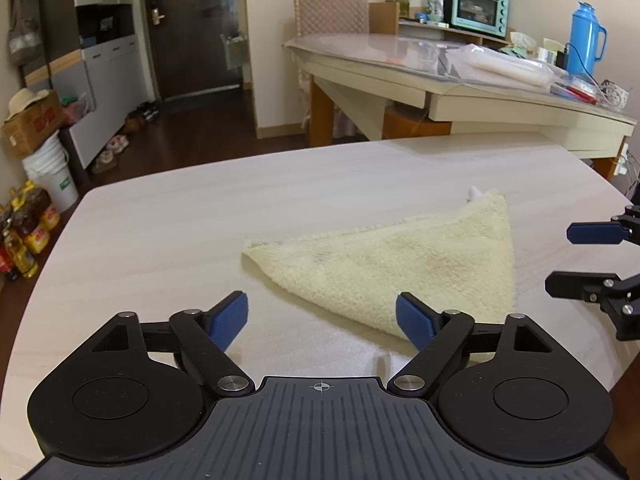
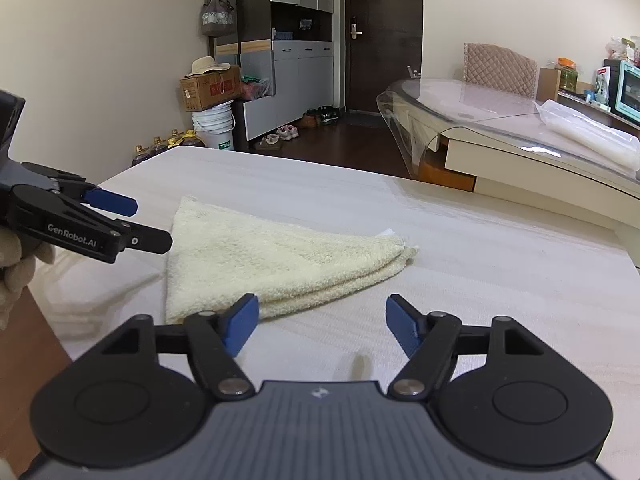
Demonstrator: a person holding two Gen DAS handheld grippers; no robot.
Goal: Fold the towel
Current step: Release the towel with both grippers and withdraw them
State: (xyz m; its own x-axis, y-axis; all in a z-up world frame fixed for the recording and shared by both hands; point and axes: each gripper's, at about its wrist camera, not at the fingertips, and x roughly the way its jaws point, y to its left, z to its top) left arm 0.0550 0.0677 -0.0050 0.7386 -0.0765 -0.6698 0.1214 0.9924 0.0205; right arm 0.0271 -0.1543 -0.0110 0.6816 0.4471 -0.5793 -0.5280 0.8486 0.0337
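Observation:
A cream towel lies folded into a triangle on the pale wood-grain table. My left gripper is open just short of the towel's near edge, with only tabletop between its blue pads; its right finger overlaps the towel's near corner in this view. In the right wrist view the left gripper hovers open at the towel's left corner, held by a gloved hand. My right gripper is open in front of the towel's long folded edge, holding nothing, and also shows open at the right edge.
Behind stands a second table with a clear cover, carrying a teal oven, a blue thermos and plastic bags. On the floor to the left are oil bottles, a white bucket and a cardboard box.

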